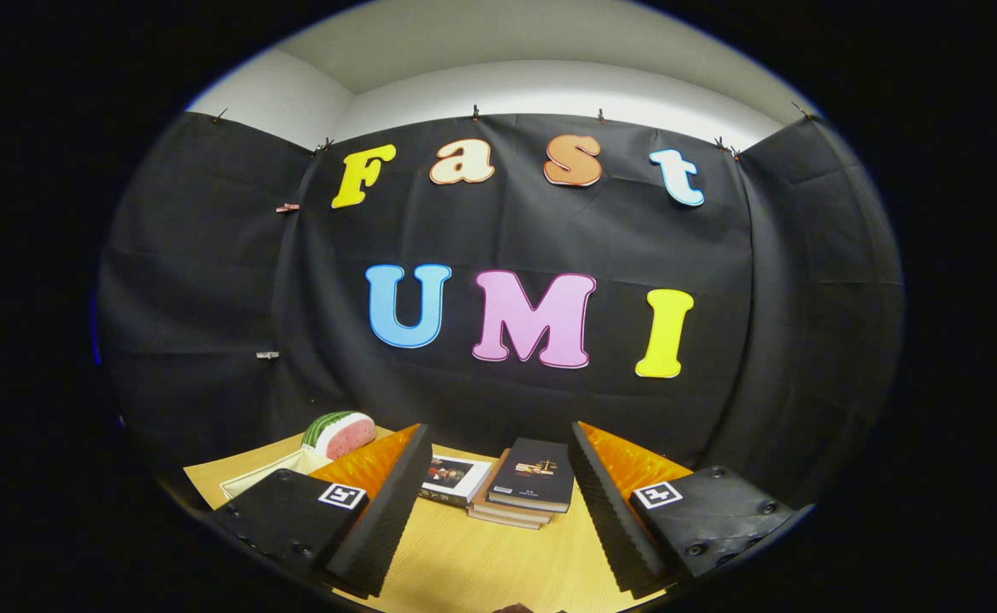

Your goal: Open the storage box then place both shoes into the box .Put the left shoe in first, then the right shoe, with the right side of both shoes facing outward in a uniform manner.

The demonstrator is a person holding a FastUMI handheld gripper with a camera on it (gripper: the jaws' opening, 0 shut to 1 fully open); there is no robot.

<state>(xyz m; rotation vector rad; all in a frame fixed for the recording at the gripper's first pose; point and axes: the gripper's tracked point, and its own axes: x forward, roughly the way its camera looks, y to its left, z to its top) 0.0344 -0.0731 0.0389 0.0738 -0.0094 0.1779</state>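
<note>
Jaws spread wide on our gripper (498, 502), gripping nothing; beyond them a stack of dark-covered books (525, 487) rests on the light wooden table (481, 562).

Cloth-walled booth (209, 281), wooden table (481, 562)

One watermelon slice (340, 432), several books (532, 477)

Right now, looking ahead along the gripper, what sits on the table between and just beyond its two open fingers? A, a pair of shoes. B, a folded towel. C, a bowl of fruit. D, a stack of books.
D: a stack of books lies on the wooden table just beyond the gripper, whose fingers stand wide apart and hold nothing; a watermelon slice sits on a tray off to one side.
</note>
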